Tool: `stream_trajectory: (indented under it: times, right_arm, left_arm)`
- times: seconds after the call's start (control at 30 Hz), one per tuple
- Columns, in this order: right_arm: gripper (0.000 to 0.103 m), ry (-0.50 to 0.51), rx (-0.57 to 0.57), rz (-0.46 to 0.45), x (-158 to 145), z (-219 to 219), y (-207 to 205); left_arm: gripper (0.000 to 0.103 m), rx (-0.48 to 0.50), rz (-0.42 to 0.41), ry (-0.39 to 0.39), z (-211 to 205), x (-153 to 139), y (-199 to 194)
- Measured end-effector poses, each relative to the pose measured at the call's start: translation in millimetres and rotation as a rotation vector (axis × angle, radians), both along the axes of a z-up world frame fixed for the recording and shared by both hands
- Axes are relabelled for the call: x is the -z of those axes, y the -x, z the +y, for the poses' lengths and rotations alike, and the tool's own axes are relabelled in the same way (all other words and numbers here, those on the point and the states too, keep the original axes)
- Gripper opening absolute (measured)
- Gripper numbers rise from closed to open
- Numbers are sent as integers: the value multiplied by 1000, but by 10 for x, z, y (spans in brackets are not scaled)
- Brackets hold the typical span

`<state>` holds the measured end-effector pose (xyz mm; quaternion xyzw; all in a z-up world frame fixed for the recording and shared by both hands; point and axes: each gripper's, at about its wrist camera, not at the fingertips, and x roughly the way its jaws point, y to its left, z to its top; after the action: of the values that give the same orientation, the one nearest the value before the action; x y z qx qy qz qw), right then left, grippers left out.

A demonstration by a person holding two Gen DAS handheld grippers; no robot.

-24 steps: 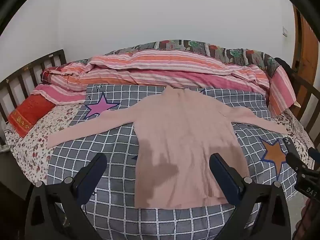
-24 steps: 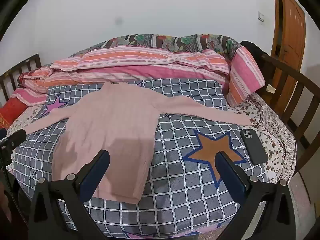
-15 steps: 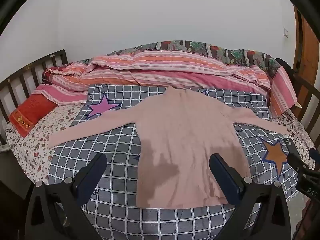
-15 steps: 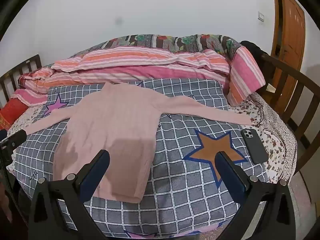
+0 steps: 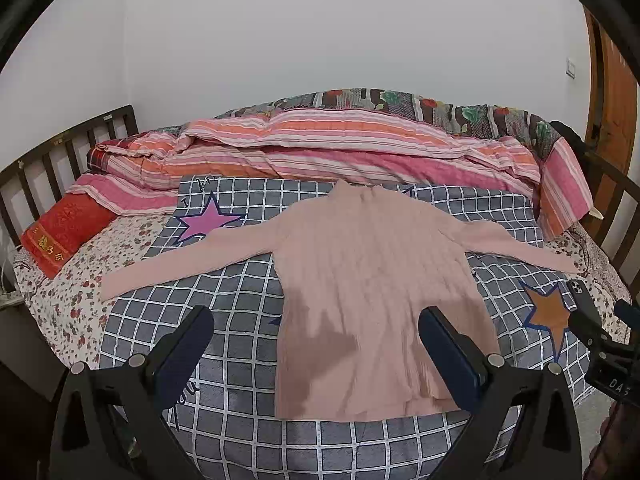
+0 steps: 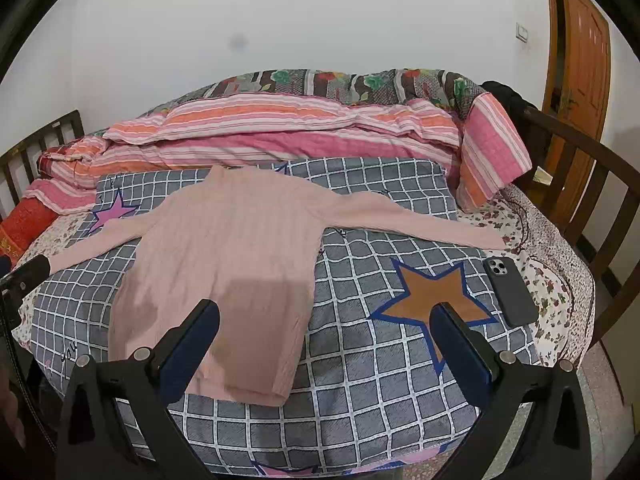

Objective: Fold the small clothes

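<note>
Sweater [image 5: 376,304] lies flat, sleeves outspread, on the checked blanket [image 5: 224,304]; the right gripper [image 6: 324,344] hides part of its hem. Left gripper [image 5: 316,344] and right both hover, jaws spread, empty. Only the right view shows the whole phone [image 6: 510,290].

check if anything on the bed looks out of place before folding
A dark phone lies on the checked blanket, just below the pink sweater's outstretched sleeve tip. The darker patches on the sweater look like shadows.
</note>
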<state>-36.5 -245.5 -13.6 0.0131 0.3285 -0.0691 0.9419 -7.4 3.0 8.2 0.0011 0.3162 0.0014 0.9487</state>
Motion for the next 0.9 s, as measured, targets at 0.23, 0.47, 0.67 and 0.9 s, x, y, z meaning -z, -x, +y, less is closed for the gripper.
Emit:
stream_trajectory:
  times: [0.23,0.47,0.67,0.9]
  right_arm:
    - [103,-6,2,-1,-6,-1,-4]
    - [103,-8,8,-8,-6,-8,36]
    - [103,-13,12,-8,-17,-28,39]
    - [103,-14,12,-10,-33,-38,48]
  left_arm:
    - [103,-1,2,8,26,6,9]
    - [103,4,4,11,22,5,10]
    - [103,6,4,15,16,14,22]
    - [103,6,3,16,11,-12,11]
